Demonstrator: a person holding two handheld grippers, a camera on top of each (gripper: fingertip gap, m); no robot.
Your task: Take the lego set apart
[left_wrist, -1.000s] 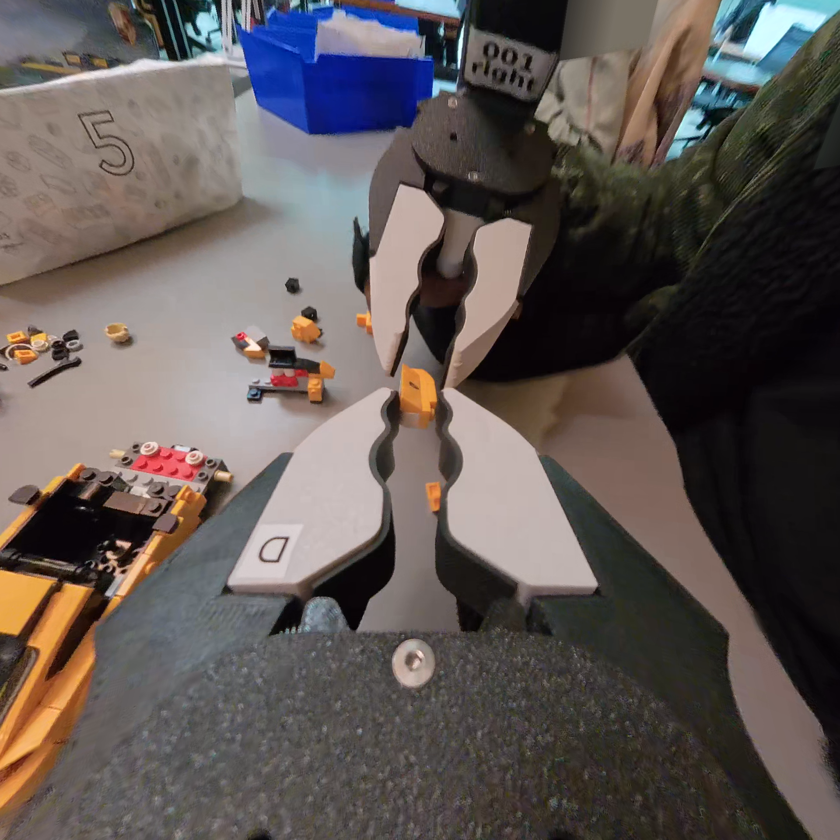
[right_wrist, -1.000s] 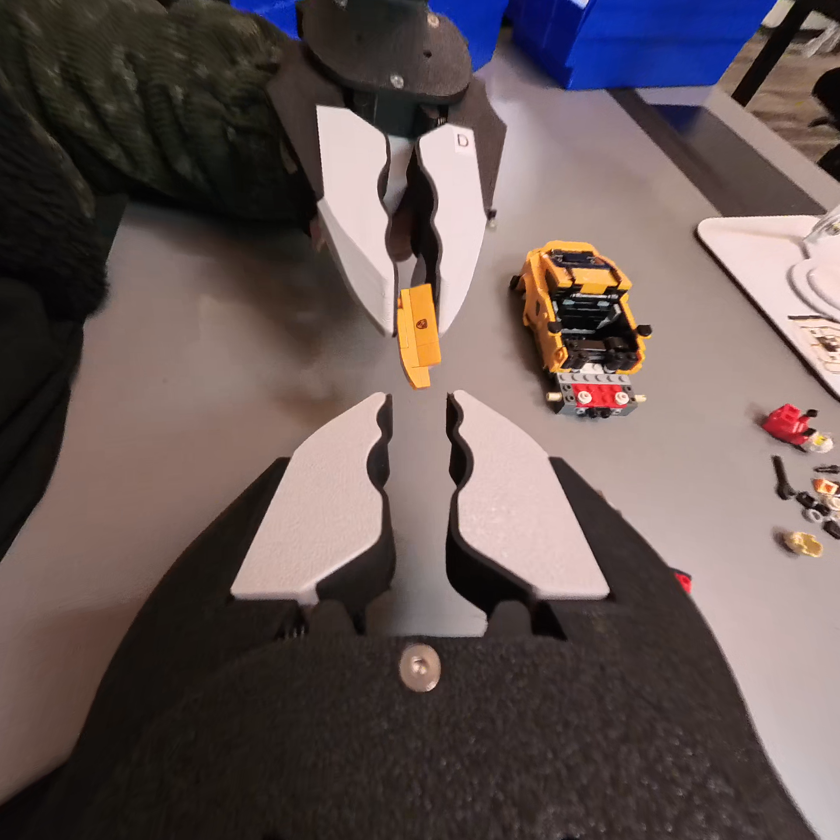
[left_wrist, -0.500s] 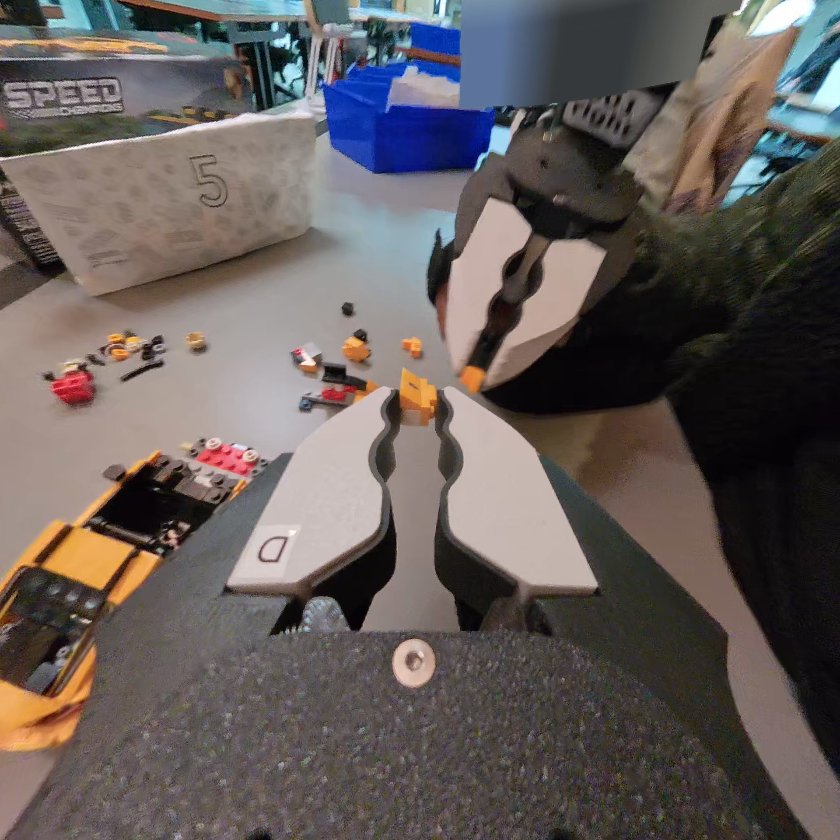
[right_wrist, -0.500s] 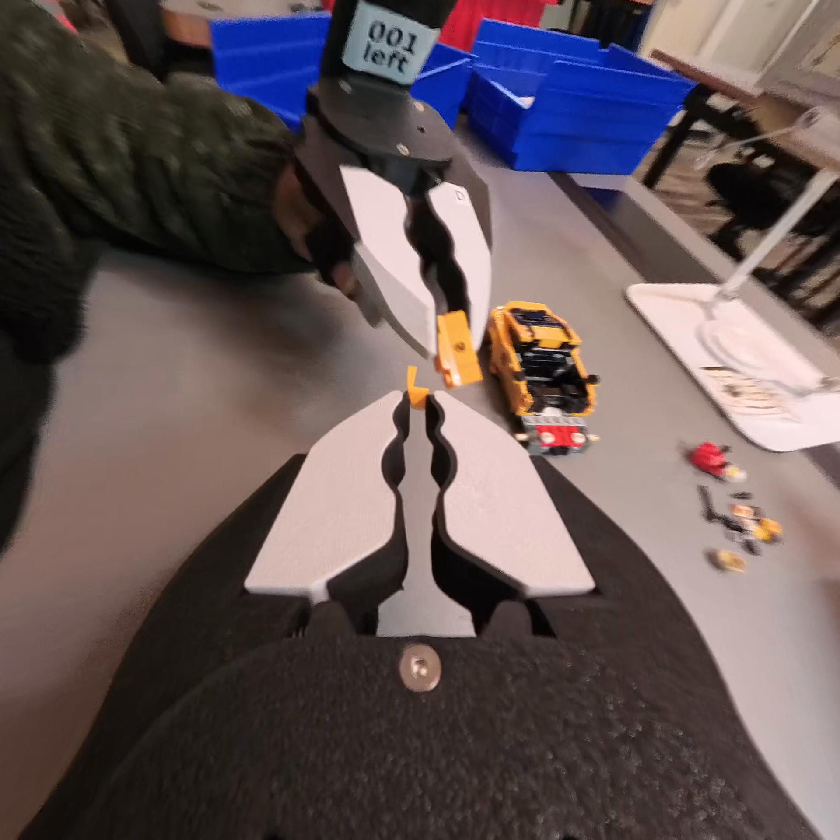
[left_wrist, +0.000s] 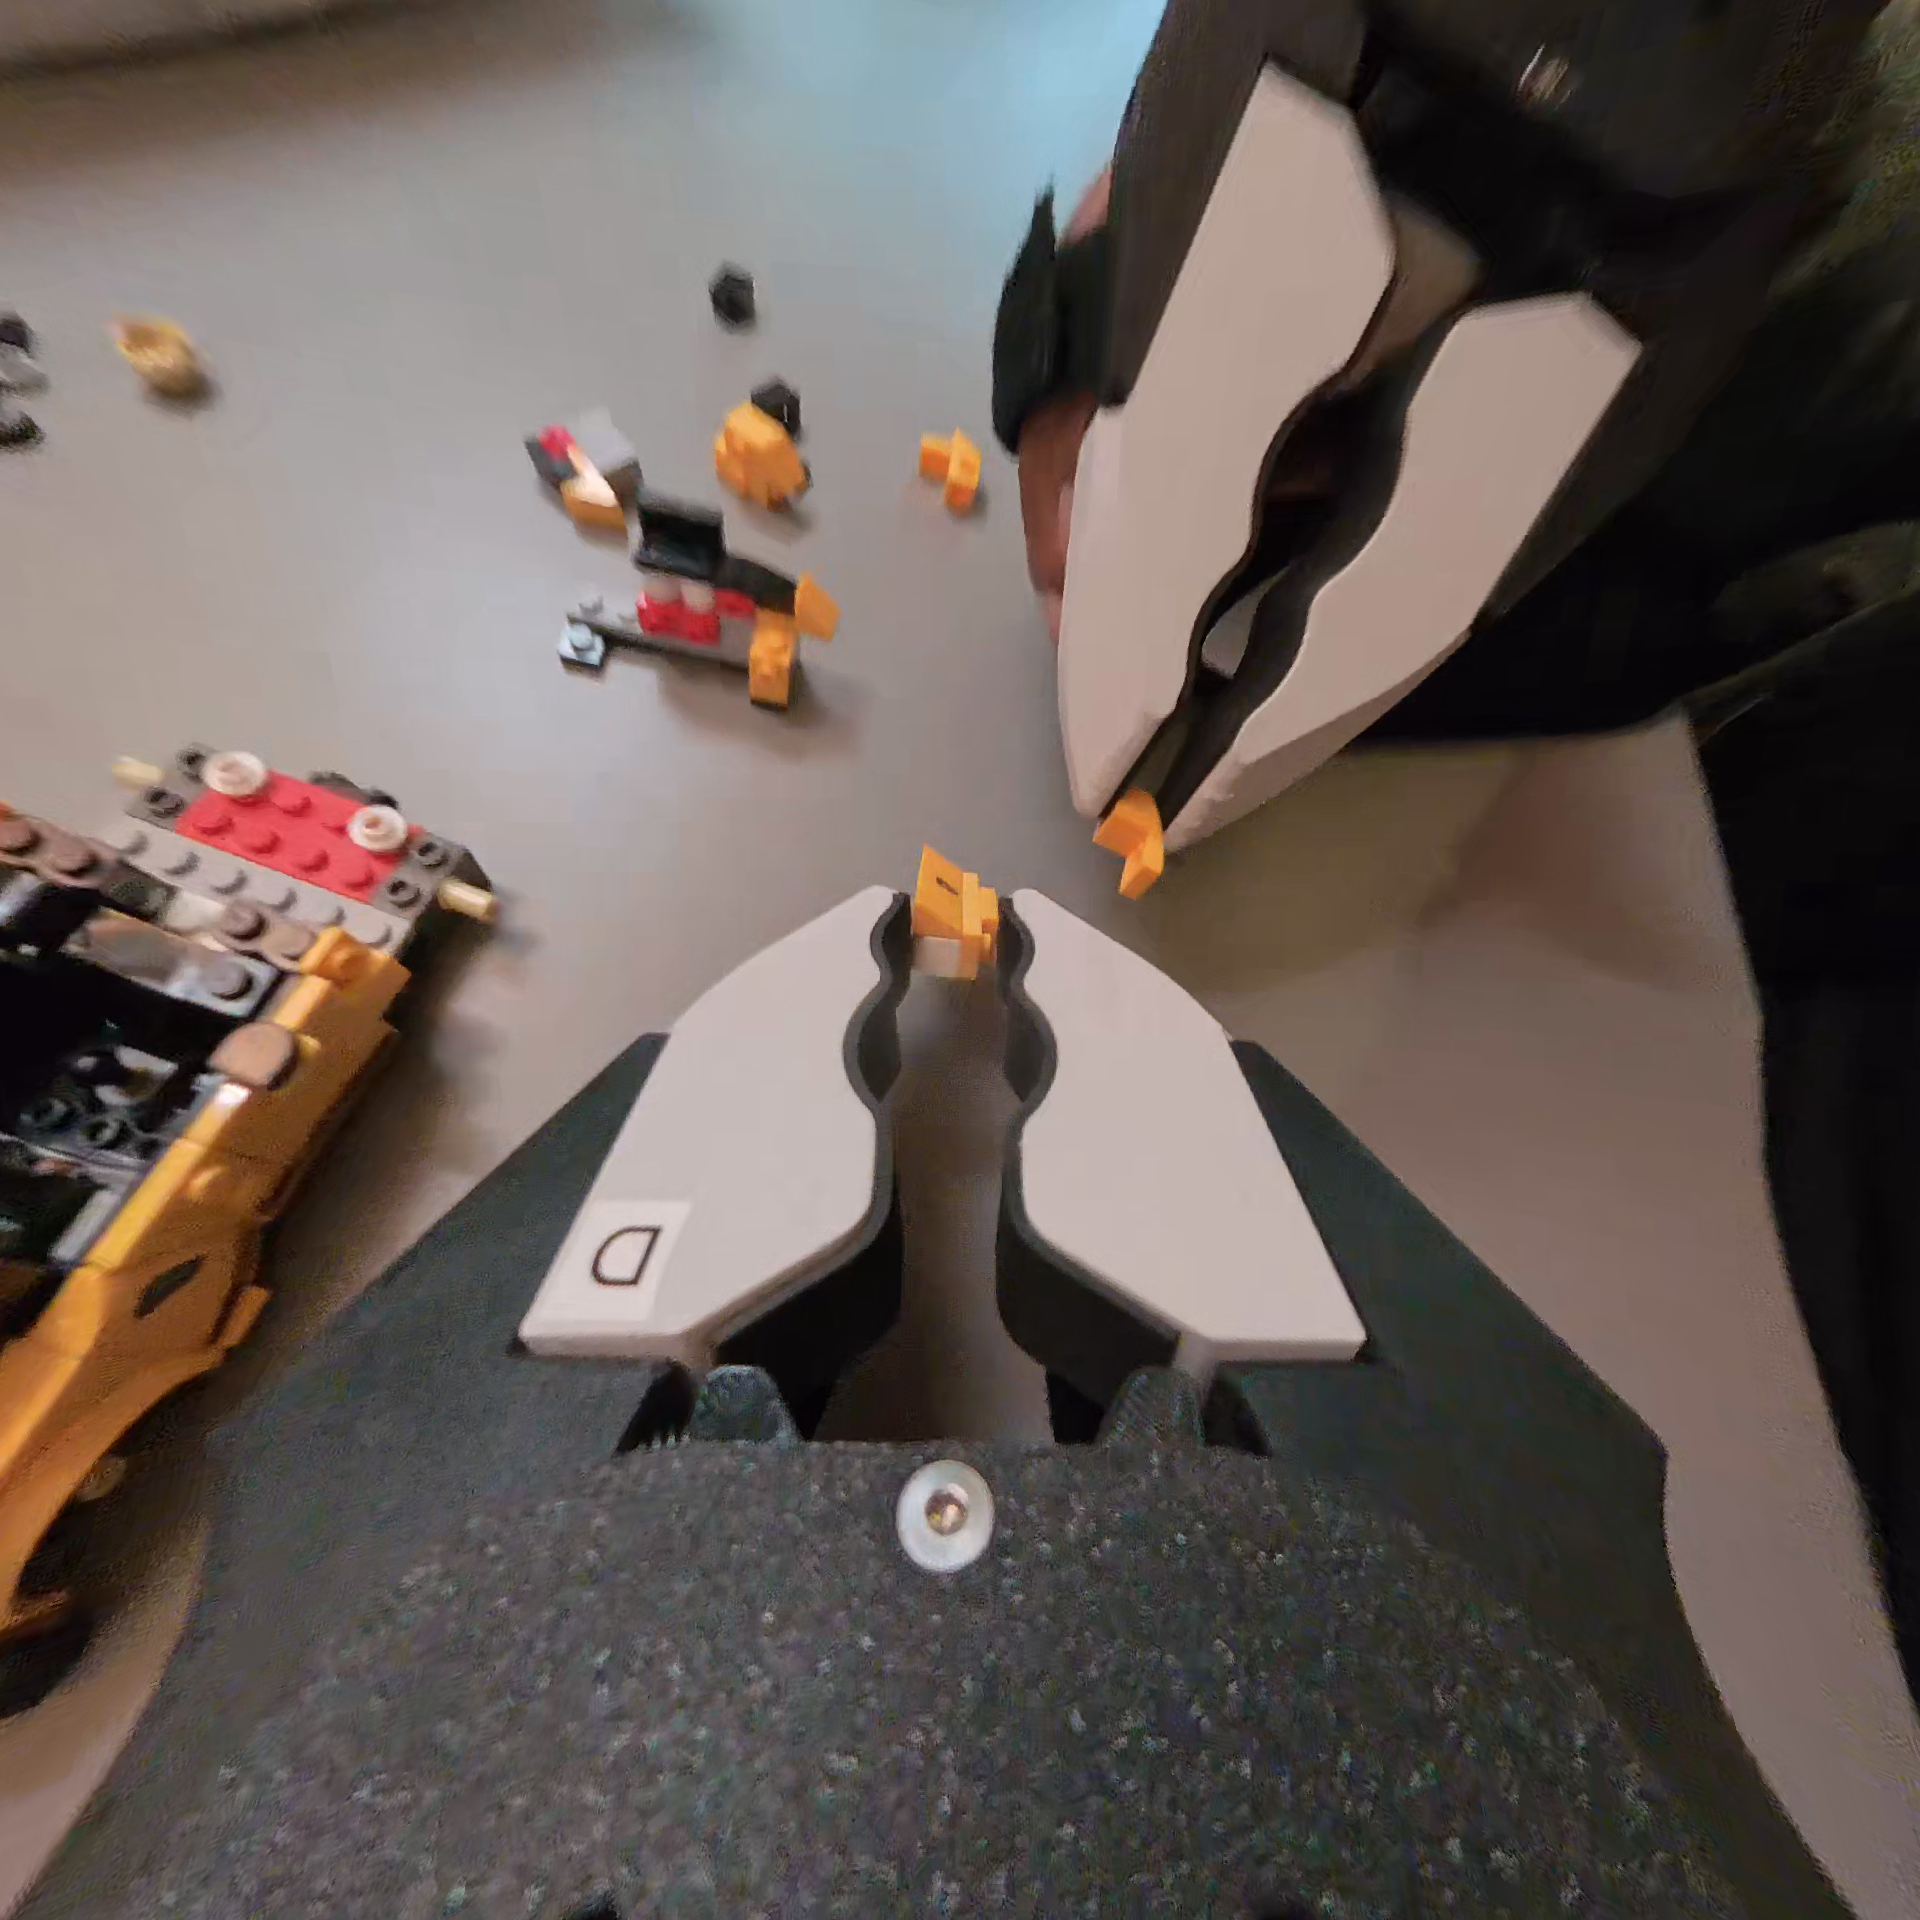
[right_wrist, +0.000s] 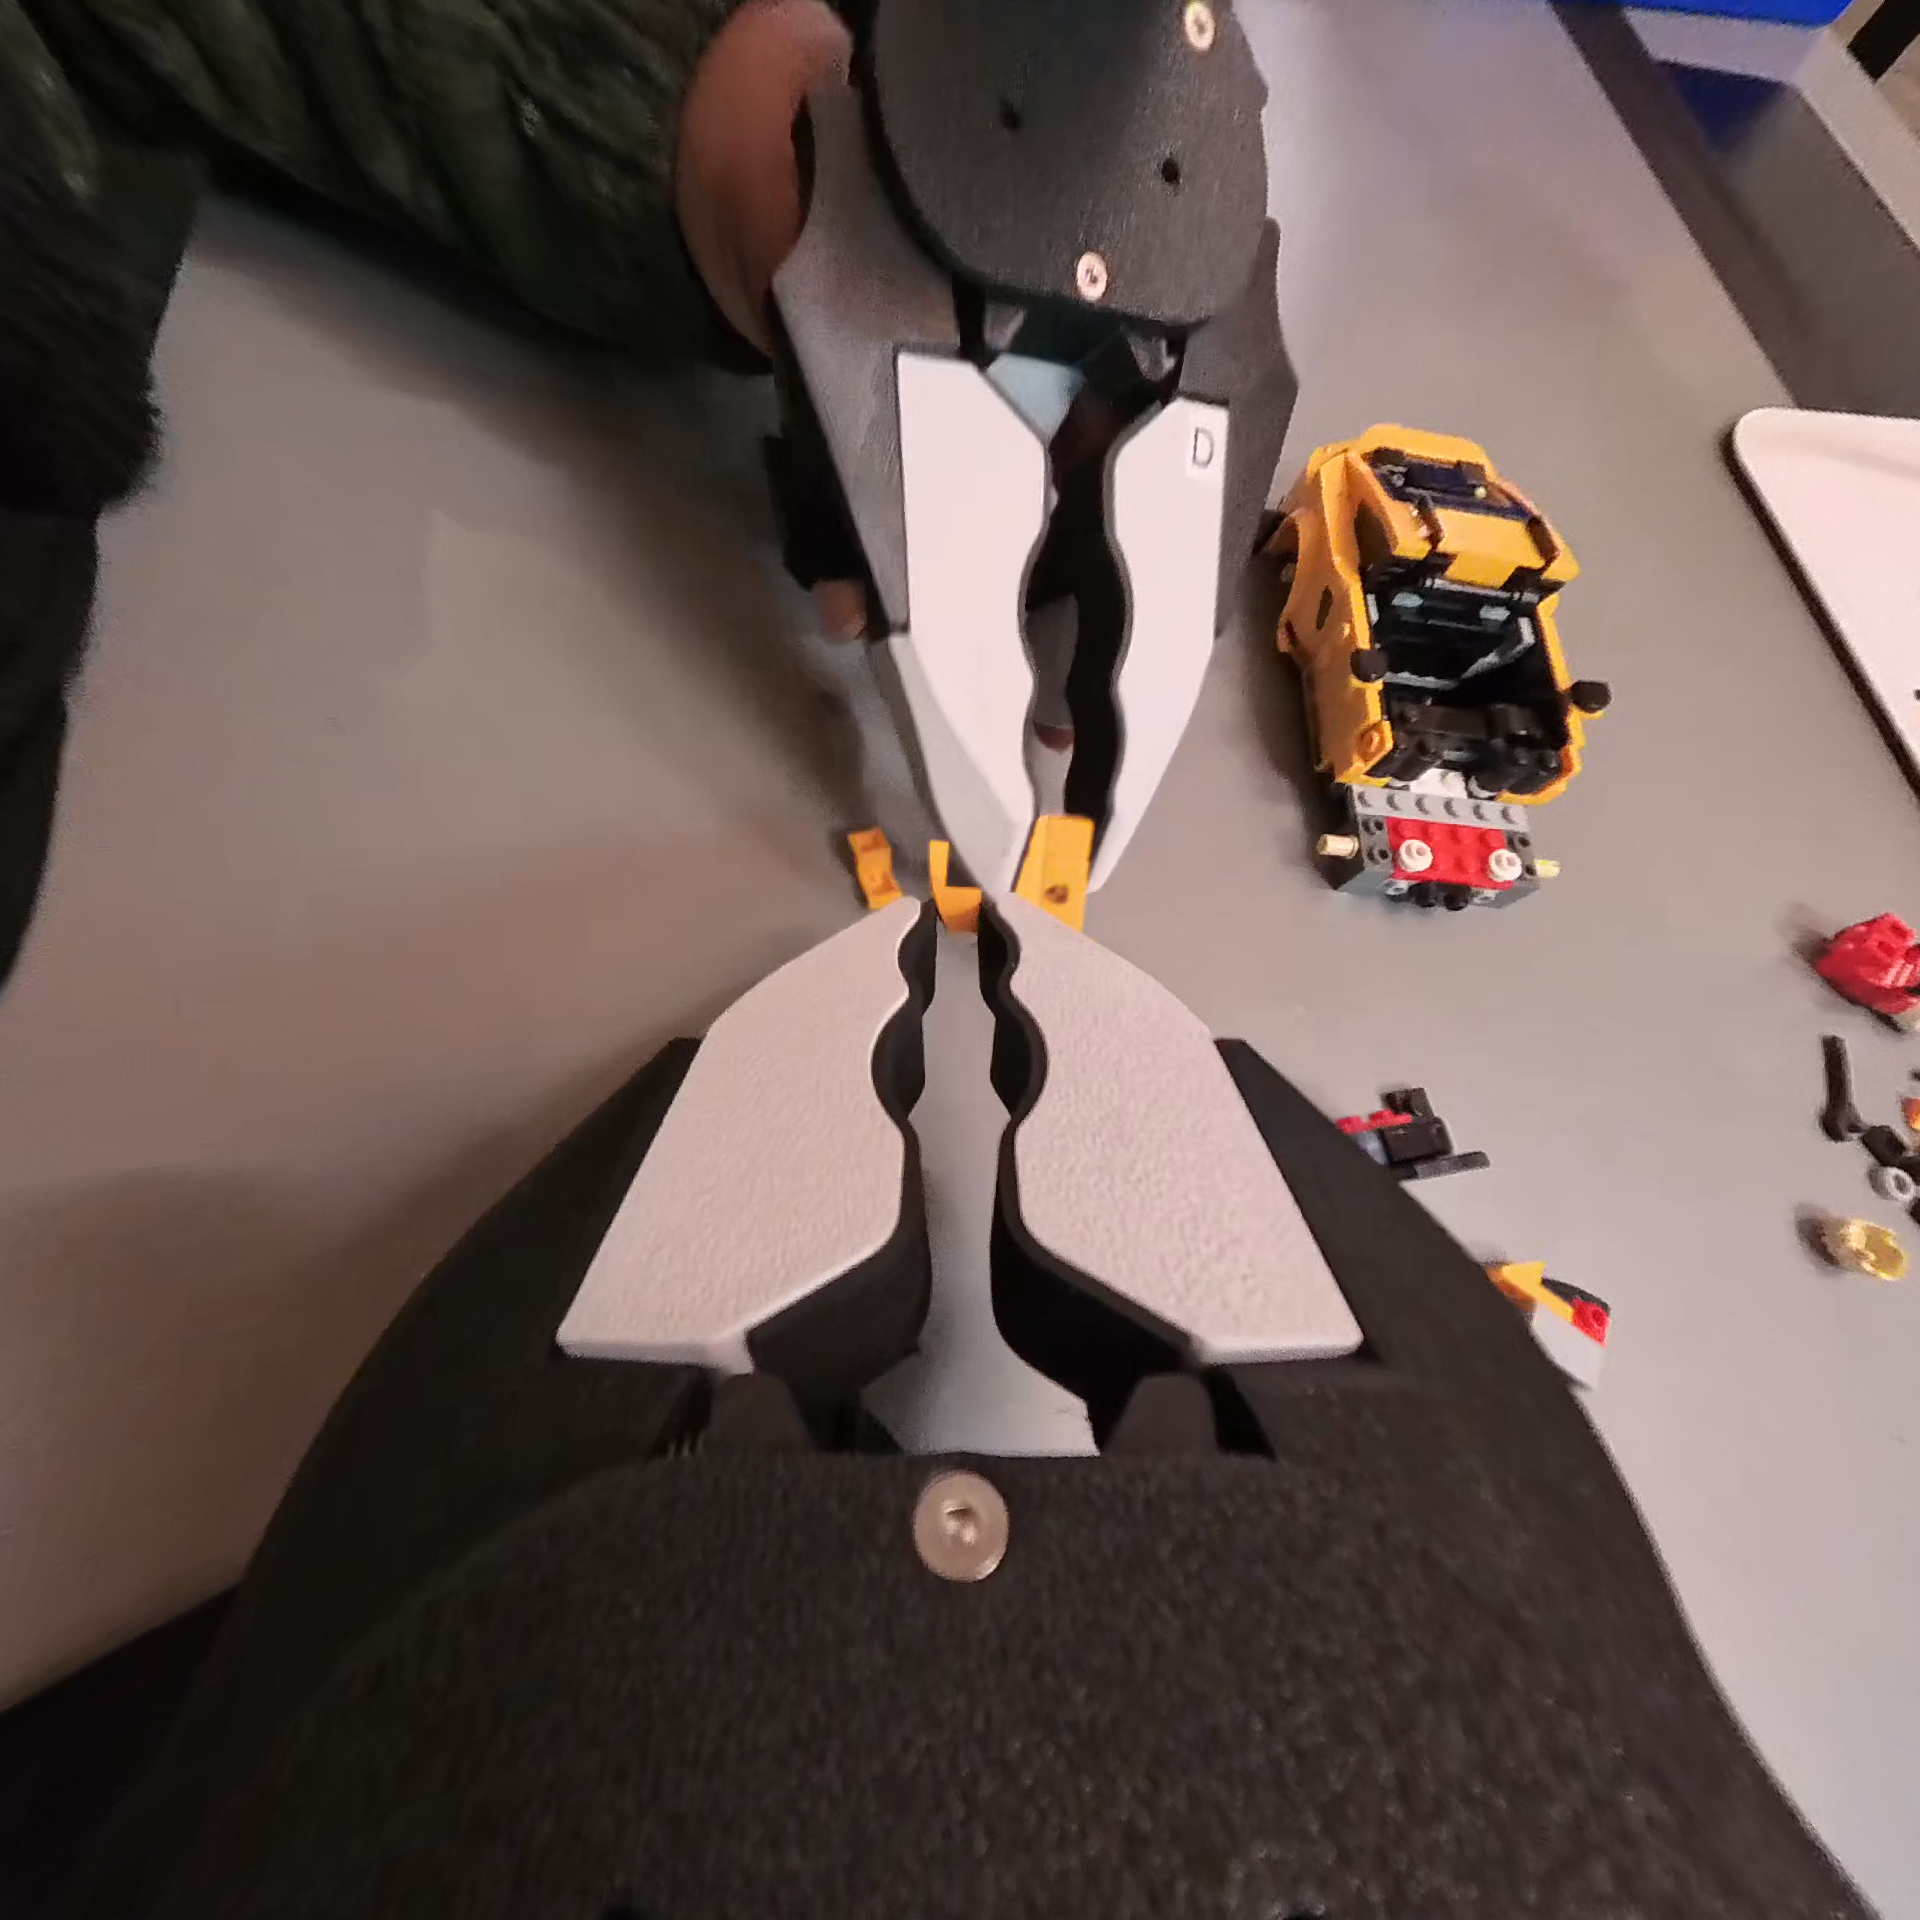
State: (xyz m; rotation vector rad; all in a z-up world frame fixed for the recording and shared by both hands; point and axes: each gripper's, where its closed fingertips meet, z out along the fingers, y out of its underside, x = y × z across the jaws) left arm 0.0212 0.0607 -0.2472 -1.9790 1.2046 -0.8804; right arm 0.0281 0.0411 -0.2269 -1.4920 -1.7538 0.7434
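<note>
my left gripper [left_wrist: 954, 914] has its fingers pinched nearly together on an orange lego piece [left_wrist: 951, 914] held right at the tips, with a pale part on its near side. my right gripper [right_wrist: 958, 914] is likewise closed down to a narrow slit, its tips nipping a small orange clip-shaped piece [right_wrist: 952, 896]. the two grippers face each other tip to tip, close but apart, low over the grey table [right_wrist: 416, 831]. another small orange brick [right_wrist: 871, 864] lies on the table just beside the tips of both grippers.

the half-stripped yellow lego car [right_wrist: 1429, 644] sits on the table near the left gripper, roof off, black interior showing, and a red and grey studded plate [left_wrist: 296, 836] at its open end. loose parts are scattered near it: a small red, black and orange sub-assembly [left_wrist: 712, 613], an orange chunk [left_wrist: 758, 457], a tiny black piece [left_wrist: 732, 293], a red piece [right_wrist: 1870, 961] and a gold-coloured round piece [right_wrist: 1860, 1247]. a white tray edge [right_wrist: 1829, 582] shows at the far side of the table.
</note>
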